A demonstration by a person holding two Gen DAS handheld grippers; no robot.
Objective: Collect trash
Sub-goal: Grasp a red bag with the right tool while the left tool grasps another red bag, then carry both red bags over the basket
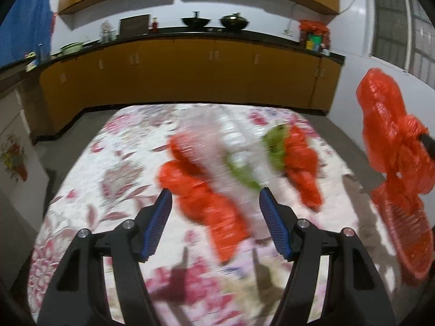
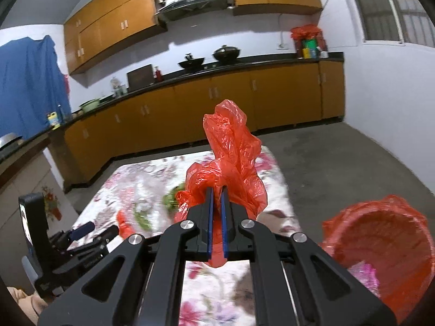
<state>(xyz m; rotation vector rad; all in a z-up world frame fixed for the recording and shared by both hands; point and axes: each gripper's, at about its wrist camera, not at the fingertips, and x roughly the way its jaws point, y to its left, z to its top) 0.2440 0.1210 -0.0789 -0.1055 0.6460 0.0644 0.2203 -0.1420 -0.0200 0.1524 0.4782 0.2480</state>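
Note:
My left gripper (image 1: 215, 194) is open above a crumpled red plastic bag (image 1: 201, 193) on the floral-cloth table (image 1: 108, 179). Green scraps (image 1: 244, 172) and a second red bag (image 1: 301, 160) lie farther right, all blurred. My right gripper (image 2: 217, 190) is shut on another red plastic bag (image 2: 231, 149) and holds it in the air above the table (image 2: 141, 174); that bag shows at the right of the left wrist view (image 1: 391, 125). A red bin lined with a red bag (image 2: 380, 247) stands at the lower right, also visible in the left wrist view (image 1: 405, 228).
Orange kitchen cabinets (image 1: 176, 73) with a dark counter run behind the table, with woks (image 1: 195, 21) on top. Grey floor (image 2: 339, 157) lies to the right of the table. The left gripper body (image 2: 68, 244) shows at the lower left of the right wrist view.

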